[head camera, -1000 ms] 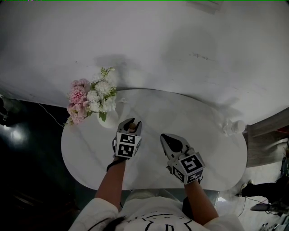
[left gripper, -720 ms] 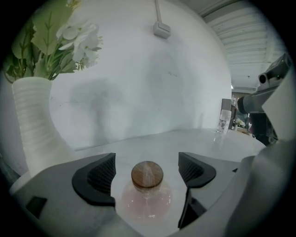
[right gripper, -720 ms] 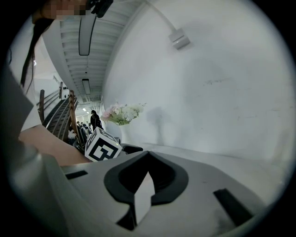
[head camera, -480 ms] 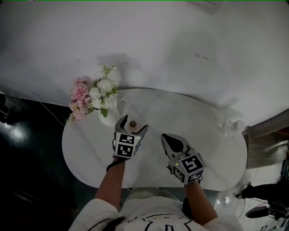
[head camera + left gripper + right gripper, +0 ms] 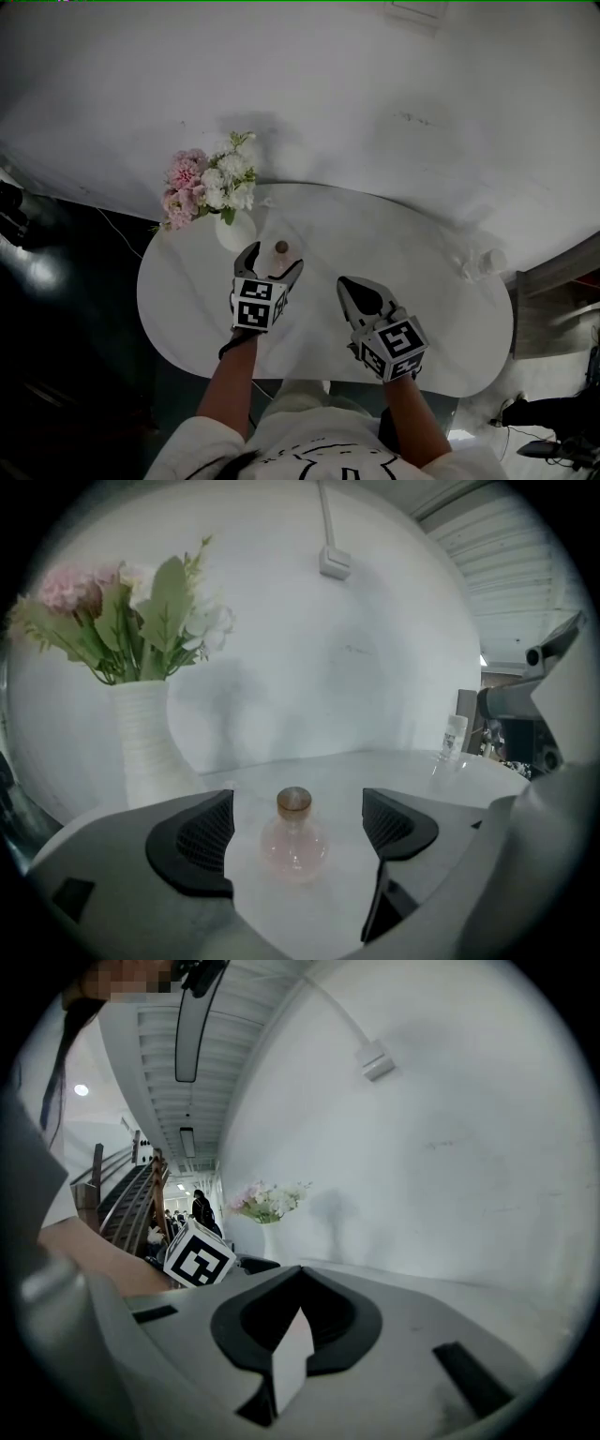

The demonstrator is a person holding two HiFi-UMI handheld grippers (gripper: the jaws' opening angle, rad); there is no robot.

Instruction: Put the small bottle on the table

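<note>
The small round bottle (image 5: 280, 247) with pinkish liquid and a brown stopper stands upright on the white oval table (image 5: 431, 319), just right of the vase. In the left gripper view the bottle (image 5: 293, 836) sits between the two dark pads (image 5: 195, 844) with a clear gap on each side. My left gripper (image 5: 269, 265) is open around it and touches nothing. My right gripper (image 5: 362, 293) hovers over the table's front middle, shut and empty; in its own view the jaws of the right gripper (image 5: 298, 1277) meet in a closed point.
A white ribbed vase (image 5: 234, 231) with pink and white flowers (image 5: 208, 184) stands close to the left of the bottle. A clear plastic bottle (image 5: 485, 263) stands at the table's far right edge. A white wall rises behind, and dark floor lies to the left.
My left gripper's jaws have spread wide and let go of the small bottle, which now stands free on the table. The right gripper has barely moved.
</note>
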